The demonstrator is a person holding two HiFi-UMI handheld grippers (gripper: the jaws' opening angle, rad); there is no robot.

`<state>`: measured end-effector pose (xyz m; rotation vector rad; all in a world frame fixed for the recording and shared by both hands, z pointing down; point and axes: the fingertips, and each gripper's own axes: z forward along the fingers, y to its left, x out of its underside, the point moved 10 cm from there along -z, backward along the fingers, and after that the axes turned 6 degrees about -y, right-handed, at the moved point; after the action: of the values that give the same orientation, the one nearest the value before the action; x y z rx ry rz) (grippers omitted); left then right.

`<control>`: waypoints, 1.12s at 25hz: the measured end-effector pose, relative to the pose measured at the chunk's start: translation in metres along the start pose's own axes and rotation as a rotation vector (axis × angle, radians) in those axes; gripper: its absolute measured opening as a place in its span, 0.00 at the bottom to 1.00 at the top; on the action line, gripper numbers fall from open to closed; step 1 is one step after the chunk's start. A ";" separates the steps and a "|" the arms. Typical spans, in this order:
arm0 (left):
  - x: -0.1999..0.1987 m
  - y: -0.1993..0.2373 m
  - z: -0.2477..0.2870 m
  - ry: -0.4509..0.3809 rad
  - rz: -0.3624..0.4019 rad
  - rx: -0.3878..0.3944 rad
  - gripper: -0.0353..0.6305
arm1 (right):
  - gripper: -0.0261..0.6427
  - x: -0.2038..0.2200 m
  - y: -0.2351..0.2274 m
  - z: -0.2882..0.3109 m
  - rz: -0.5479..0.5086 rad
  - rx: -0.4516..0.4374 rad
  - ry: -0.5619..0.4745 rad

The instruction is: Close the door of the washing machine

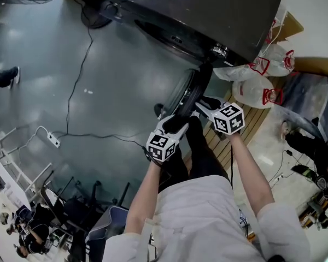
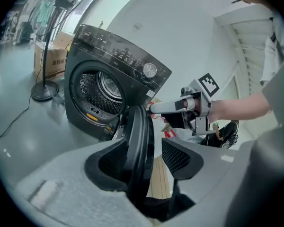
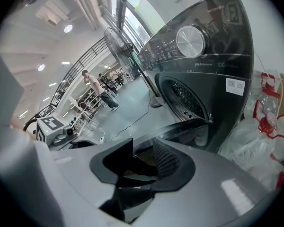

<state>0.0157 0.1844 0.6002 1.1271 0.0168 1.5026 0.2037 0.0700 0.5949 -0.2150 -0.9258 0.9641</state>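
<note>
1. Shoe point(image 1: 4, 77) of a bystander: seen at the far left of the grey floor point(image 1: 115, 97), well apart from the work.
2. Power strip point(image 1: 50, 140): laid on the floor at left. A black cable point(image 1: 75, 86) is trailed beside it, up toward the fan.
3. Pedestal fan point(image 1: 95, 14): stood just left of the machine, with its round base on the floor.
4. Left gripper point(image 1: 172, 120): held at the door's free rim. In the left gripper view its jaws point(image 2: 142, 160) are spread, with the rim set between them. The rim lies close to the left jaw and a gap is kept at the right pad, so nothing is pinched.
5. Door point(image 1: 187, 94): swung wide open and seen edge-on. It stands out from the machine's front, between the two grippers.
6. Washing machine point(image 1: 208, 10): dark, front-loading. Its drum point(image 2: 103, 90) is left exposed.
7. Right gripper point(image 1: 205, 106): held at the door's other face, near the upper rim. In the right gripper view its jaws point(image 3: 144, 155) are parted and nothing is held between them. Contact with the door cannot be told.
8. Plastic bags point(image 1: 257, 89): heaped against the machine's right side, near the right gripper.
9. Cardboard box point(image 1: 292, 26): set behind the bags.
10. Slatted boards point(image 1: 246, 127): laid on the floor right of the door, under the right arm.
</note>
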 end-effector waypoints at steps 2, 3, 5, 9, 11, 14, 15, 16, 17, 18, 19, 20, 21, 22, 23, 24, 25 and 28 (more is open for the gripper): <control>-0.005 0.003 0.000 0.024 0.059 -0.019 0.41 | 0.24 -0.002 0.003 0.004 0.001 0.016 -0.002; -0.008 0.005 -0.001 0.030 0.080 -0.030 0.41 | 0.24 -0.003 0.004 0.006 0.006 0.021 -0.007; -0.013 0.012 -0.003 0.026 0.093 -0.054 0.41 | 0.24 -0.006 0.005 0.012 0.027 0.025 -0.027; -0.020 0.025 -0.007 -0.002 0.074 -0.082 0.40 | 0.21 -0.007 0.006 0.017 0.071 0.036 -0.074; -0.024 0.032 -0.007 -0.010 0.087 -0.086 0.38 | 0.21 -0.009 0.007 0.019 0.088 0.049 -0.094; -0.032 0.045 -0.010 -0.027 0.090 -0.093 0.37 | 0.22 -0.013 0.012 0.026 0.114 0.057 -0.116; -0.035 0.049 -0.011 -0.032 0.091 -0.095 0.37 | 0.22 -0.014 0.014 0.029 0.121 0.060 -0.120; -0.037 0.052 -0.012 -0.036 0.096 -0.096 0.37 | 0.23 -0.016 0.015 0.031 0.125 0.064 -0.122; -0.040 0.055 -0.012 -0.039 0.103 -0.097 0.37 | 0.23 -0.017 0.015 0.033 0.128 0.069 -0.124; -0.042 0.058 -0.012 -0.040 0.111 -0.098 0.37 | 0.23 -0.019 0.016 0.035 0.130 0.075 -0.125; -0.045 0.061 -0.012 -0.040 0.119 -0.098 0.37 | 0.23 -0.020 0.016 0.037 0.131 0.081 -0.127; -0.048 0.064 -0.012 -0.039 0.127 -0.099 0.37 | 0.23 -0.022 0.017 0.039 0.133 0.087 -0.129; -0.051 0.067 -0.012 -0.037 0.131 -0.100 0.37 | 0.23 -0.023 0.018 0.041 0.134 0.094 -0.130; -0.054 0.070 -0.012 -0.035 0.130 -0.103 0.37 | 0.23 -0.025 0.019 0.043 0.134 0.101 -0.131; -0.056 0.073 -0.012 -0.032 0.125 -0.106 0.37 | 0.23 -0.027 0.020 0.045 0.134 0.109 -0.132; -0.059 0.075 -0.013 -0.030 0.118 -0.109 0.37 | 0.23 -0.028 0.020 0.047 0.135 0.116 -0.132; -0.061 0.077 -0.013 -0.026 0.113 -0.111 0.37 | 0.23 -0.029 0.021 0.049 0.136 0.125 -0.133; -0.068 0.085 -0.013 -0.021 0.107 -0.109 0.37 | 0.21 -0.033 0.023 0.053 0.144 0.158 -0.141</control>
<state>-0.0683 0.1132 0.6009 1.0699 -0.1402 1.5670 0.1417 0.0450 0.5963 -0.0811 -0.9668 1.1925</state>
